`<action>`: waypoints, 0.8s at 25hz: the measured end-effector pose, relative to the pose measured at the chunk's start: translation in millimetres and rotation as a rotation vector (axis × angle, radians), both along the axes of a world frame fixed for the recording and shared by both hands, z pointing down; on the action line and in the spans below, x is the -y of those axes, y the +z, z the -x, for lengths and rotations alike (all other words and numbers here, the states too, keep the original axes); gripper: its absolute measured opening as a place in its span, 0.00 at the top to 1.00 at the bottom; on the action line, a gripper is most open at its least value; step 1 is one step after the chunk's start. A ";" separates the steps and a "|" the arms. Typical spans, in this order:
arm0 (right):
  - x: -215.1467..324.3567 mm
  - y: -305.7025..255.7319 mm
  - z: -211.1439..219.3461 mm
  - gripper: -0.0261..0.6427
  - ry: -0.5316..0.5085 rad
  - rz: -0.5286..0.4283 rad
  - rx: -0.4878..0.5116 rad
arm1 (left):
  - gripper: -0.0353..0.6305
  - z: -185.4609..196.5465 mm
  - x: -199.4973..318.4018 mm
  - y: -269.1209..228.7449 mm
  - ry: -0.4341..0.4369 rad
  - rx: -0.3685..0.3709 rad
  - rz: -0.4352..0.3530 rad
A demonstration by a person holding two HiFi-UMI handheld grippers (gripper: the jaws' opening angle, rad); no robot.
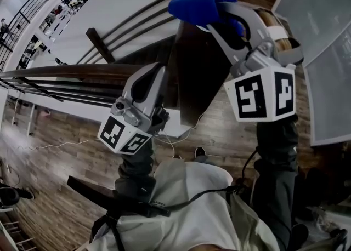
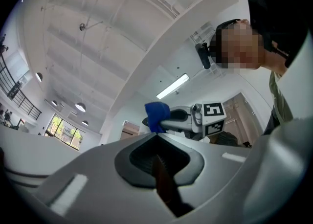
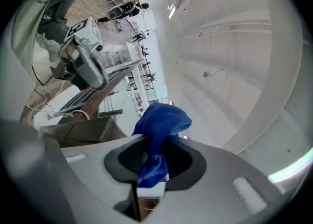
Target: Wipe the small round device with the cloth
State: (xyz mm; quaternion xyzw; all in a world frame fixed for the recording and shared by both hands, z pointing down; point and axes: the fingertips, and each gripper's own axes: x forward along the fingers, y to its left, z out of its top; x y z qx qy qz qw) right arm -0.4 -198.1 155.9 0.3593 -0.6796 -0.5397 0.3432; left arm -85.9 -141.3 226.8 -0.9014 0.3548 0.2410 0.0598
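Note:
My right gripper (image 1: 219, 13) is raised at the upper right of the head view, shut on a bunched blue cloth (image 1: 200, 2). The cloth (image 3: 159, 135) spills up out of its jaws (image 3: 154, 171) in the right gripper view. My left gripper (image 1: 151, 77) is lower and to the left, with its jaws together and nothing held between them (image 2: 156, 158). From the left gripper view the right gripper (image 2: 171, 118) and the cloth (image 2: 156, 110) show against a white ceiling. I cannot pick out a small round device in any view.
A dark wooden handrail (image 1: 66, 72) runs across the left, and a dark brown panel (image 1: 197, 63) stands between the two grippers. A wood floor (image 1: 49, 189) with a thin white cable (image 1: 55, 146) lies far below. A frosted panel (image 1: 326, 52) is at the right.

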 end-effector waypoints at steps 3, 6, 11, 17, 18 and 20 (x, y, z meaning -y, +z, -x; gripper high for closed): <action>10.4 -47.4 1.1 0.82 0.046 -0.170 0.016 | 0.94 -5.9 0.5 -0.8 0.003 0.002 0.007; 30.1 -36.1 18.6 0.82 0.080 -0.149 -0.092 | 0.94 -14.7 -2.5 -1.9 0.012 0.005 0.011; 30.7 32.3 27.8 0.82 0.079 -0.017 -0.224 | 0.94 -23.3 -8.6 -0.4 0.016 0.010 0.013; 14.7 36.2 -1.9 0.82 0.066 0.052 -0.053 | 0.94 -17.7 -2.0 8.3 -0.006 0.009 0.019; 12.9 35.4 -12.5 0.82 0.072 0.059 -0.001 | 0.94 -17.4 1.1 10.3 -0.012 0.008 0.021; 4.7 29.6 -29.0 0.82 0.062 0.049 0.139 | 0.94 -14.3 5.7 13.5 -0.023 0.006 0.028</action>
